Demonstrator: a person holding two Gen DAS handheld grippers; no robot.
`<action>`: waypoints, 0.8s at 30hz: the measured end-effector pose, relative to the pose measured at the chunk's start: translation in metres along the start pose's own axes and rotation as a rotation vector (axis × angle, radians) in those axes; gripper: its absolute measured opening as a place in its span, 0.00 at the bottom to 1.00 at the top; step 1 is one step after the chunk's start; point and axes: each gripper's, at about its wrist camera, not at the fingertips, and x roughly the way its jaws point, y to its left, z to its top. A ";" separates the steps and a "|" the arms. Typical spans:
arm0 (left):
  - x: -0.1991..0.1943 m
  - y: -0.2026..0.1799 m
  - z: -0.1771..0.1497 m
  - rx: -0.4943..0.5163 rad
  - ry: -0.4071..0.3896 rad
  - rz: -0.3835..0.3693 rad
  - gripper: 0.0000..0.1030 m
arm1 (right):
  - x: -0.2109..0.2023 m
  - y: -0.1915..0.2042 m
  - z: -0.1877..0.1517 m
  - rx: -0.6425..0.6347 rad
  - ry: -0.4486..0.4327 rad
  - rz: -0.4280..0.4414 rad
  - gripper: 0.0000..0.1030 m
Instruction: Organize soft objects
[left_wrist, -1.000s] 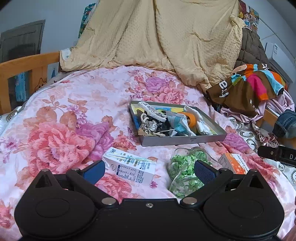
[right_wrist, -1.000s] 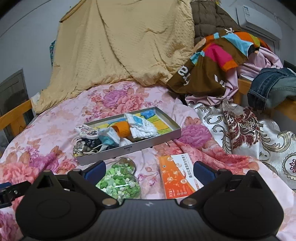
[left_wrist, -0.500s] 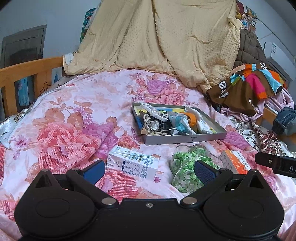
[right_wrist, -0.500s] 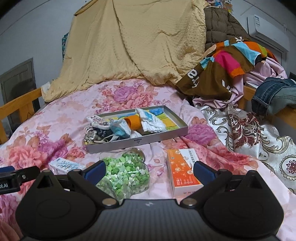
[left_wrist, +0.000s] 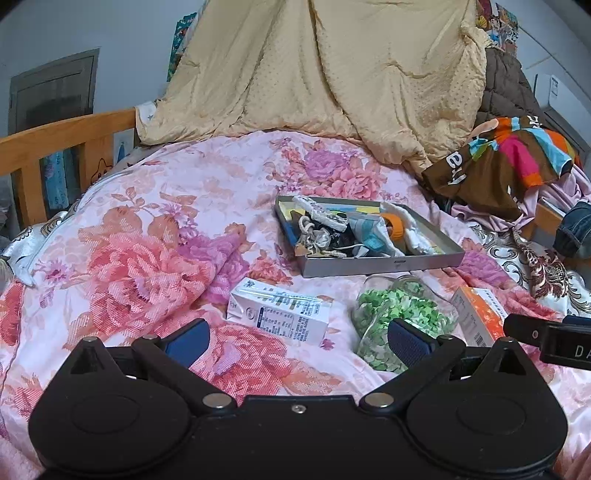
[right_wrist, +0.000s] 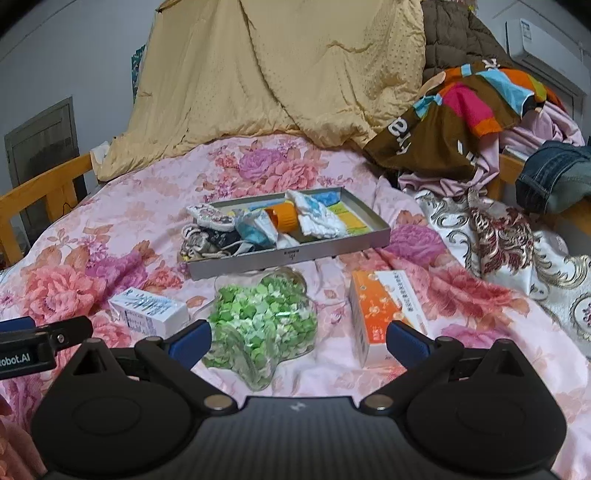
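Observation:
A grey metal tray (left_wrist: 380, 266) (right_wrist: 295, 254) lies on the floral bedspread, holding several soft items: rolled socks, a white cloth (right_wrist: 317, 218), a patterned pouch (right_wrist: 210, 218) and an orange cup (right_wrist: 284, 218). My left gripper (left_wrist: 297, 338) is open and empty, low over the bedspread in front of a white carton (left_wrist: 279, 315). My right gripper (right_wrist: 297, 338) is open and empty, above a clear star-shaped jar of green paper stars (right_wrist: 262, 325) and an orange box (right_wrist: 388, 314).
A beige quilt (right_wrist: 280, 74) is heaped at the bed's far end. A pile of clothes (right_wrist: 480, 110) and jeans (right_wrist: 554, 177) lies at the right. A wooden bed rail (left_wrist: 55, 147) runs along the left. The jar (left_wrist: 399, 317) and orange box (left_wrist: 480, 317) also show in the left wrist view.
Both grippers have drawn back from the tray toward the near edge of the bed, so more of the bedspread shows. Both stay open and empty.

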 end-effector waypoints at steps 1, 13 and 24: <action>0.000 0.000 0.000 0.001 0.002 0.002 0.99 | 0.001 0.002 -0.002 -0.010 0.008 0.002 1.00; 0.002 -0.006 -0.006 0.044 0.027 0.026 0.99 | 0.006 0.017 -0.008 -0.089 0.039 -0.005 1.00; 0.003 -0.003 -0.006 0.025 0.034 0.042 0.99 | 0.008 0.016 -0.008 -0.093 0.055 -0.008 1.00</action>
